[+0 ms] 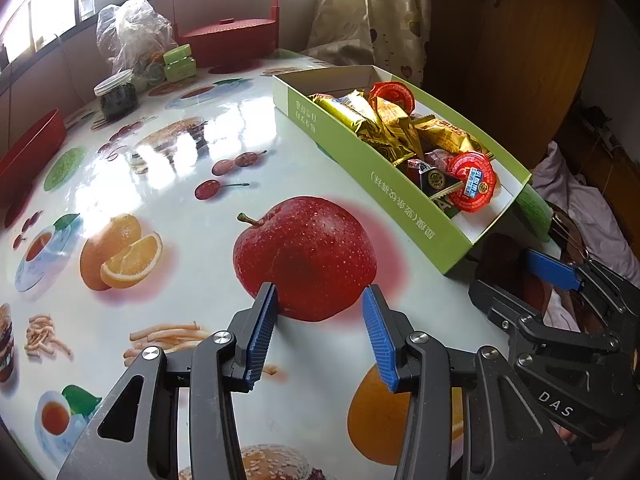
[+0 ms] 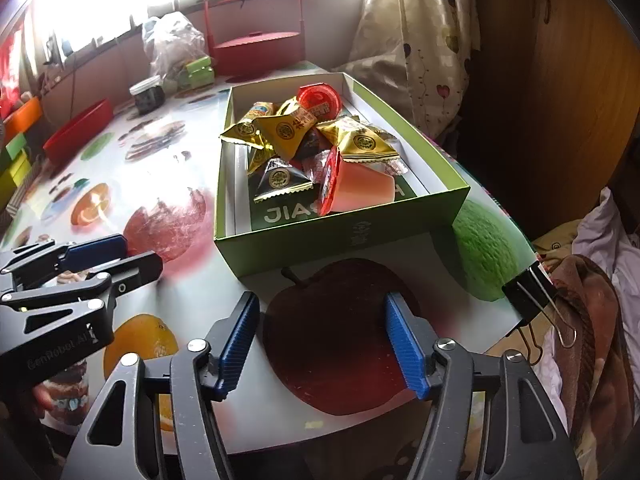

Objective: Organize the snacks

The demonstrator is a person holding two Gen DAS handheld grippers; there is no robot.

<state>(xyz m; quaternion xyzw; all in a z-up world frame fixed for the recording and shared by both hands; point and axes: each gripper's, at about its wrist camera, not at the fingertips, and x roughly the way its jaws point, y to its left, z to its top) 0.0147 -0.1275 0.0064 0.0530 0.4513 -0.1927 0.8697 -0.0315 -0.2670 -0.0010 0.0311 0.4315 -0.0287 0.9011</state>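
A green cardboard box [image 1: 400, 196] [image 2: 340, 236] stands on the fruit-print table and holds a pile of snacks: gold wrapped packets [image 1: 372, 124] [image 2: 288, 132], a dark triangular packet [image 2: 280, 180] and red-lidded jelly cups [image 1: 472, 180] [image 2: 360, 188]. My left gripper [image 1: 320, 304] is open and empty, low over the printed red apple, left of the box. My right gripper [image 2: 320, 308] is open and empty, just in front of the box's near end. Each gripper shows in the other's view: the right one in the left wrist view [image 1: 560, 312], the left one in the right wrist view [image 2: 80, 276].
At the back of the table [image 1: 256, 120] stand a red carrier box with a handle [image 1: 228, 36] [image 2: 260, 48], a plastic bag [image 1: 128, 32], green containers [image 1: 180, 64], a dark jar [image 1: 118, 94] and a red tray [image 1: 32, 148] [image 2: 78, 130]. A binder clip [image 2: 528, 292] grips the right table edge.
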